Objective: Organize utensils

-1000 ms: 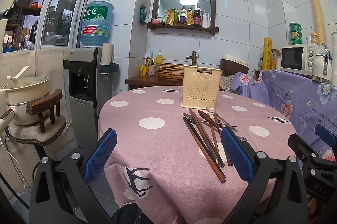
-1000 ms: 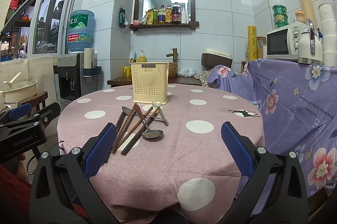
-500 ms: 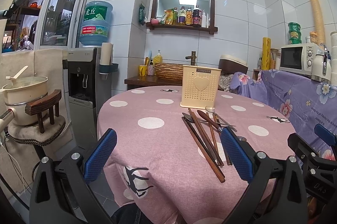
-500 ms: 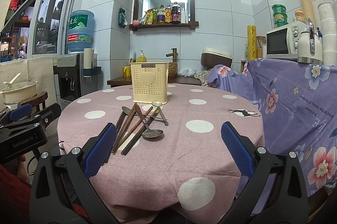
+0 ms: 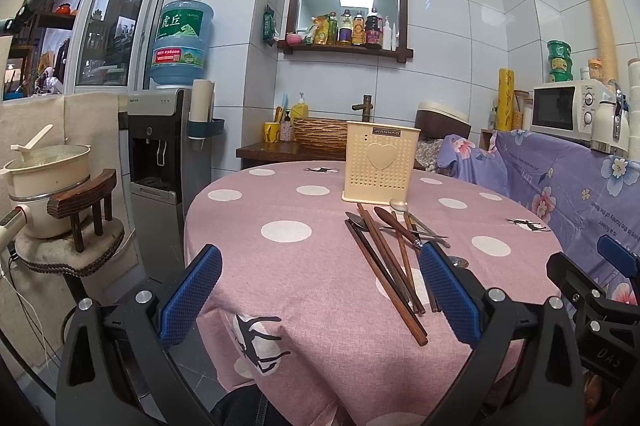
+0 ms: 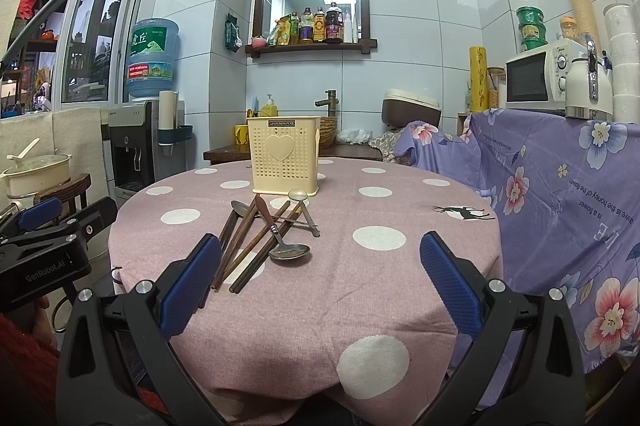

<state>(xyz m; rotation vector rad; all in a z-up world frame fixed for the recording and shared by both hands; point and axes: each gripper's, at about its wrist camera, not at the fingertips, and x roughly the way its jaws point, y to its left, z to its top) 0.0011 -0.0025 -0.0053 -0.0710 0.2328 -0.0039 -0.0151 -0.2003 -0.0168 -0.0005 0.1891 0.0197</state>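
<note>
A cream perforated utensil holder (image 5: 381, 161) (image 6: 284, 156) with a heart on its front stands on the round pink polka-dot table (image 5: 300, 266) (image 6: 400, 266). Just in front of it lies a loose pile of dark wooden chopsticks (image 5: 382, 266) (image 6: 244, 242) and metal spoons (image 5: 400, 203) (image 6: 289, 251). My left gripper (image 5: 320, 296) is open at the table's near left edge, short of the pile. My right gripper (image 6: 320, 290) is open over the near edge, with the pile just beyond its left finger. Neither holds anything.
A water dispenser (image 5: 168, 153) and a stool with a cream pot (image 5: 44, 177) stand to the left. A purple floral cloth (image 6: 560, 193) covers a counter on the right, with a microwave (image 6: 540, 75) on it. A sink counter (image 6: 280, 149) is behind the table.
Both grippers have drifted very slightly; the utensils and the holder lie as before.
</note>
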